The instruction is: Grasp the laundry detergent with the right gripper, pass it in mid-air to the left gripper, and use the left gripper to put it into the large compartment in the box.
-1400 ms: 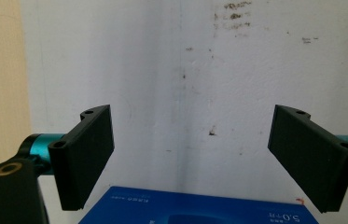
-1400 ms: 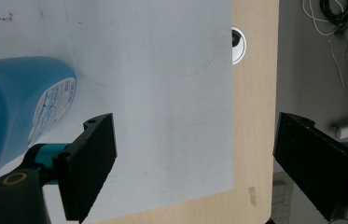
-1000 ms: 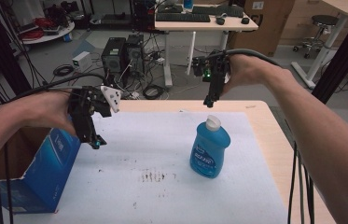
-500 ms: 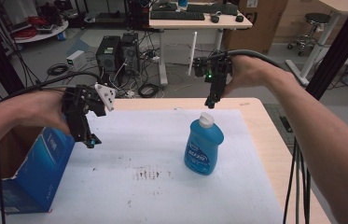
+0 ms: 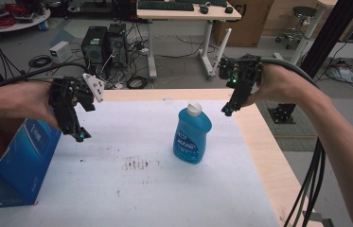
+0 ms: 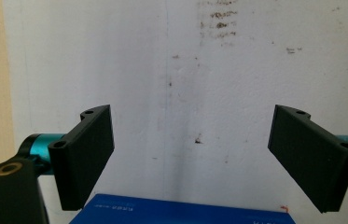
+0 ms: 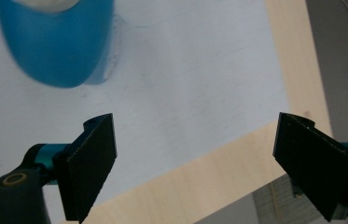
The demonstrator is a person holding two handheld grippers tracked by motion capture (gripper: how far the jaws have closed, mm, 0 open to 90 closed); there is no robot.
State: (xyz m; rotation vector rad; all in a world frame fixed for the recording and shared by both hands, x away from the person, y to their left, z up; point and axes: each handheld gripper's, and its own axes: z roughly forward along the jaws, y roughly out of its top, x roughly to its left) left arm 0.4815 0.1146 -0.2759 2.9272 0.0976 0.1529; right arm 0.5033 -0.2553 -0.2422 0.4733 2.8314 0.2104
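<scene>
While both hands hover above the white-covered surface, nothing is grasped — the left hand-held gripper hangs with jaws spread wide just past the blue cardboard box, and the right hand-held gripper is equally released, tilted down just right of the bottle's cap. The blue dish-soap bottle stands upright mid-surface, white cap on top, probably set there for an easy reach from either side. Its label carries white lettering too small to read; the box's print is likewise illegible.
</scene>
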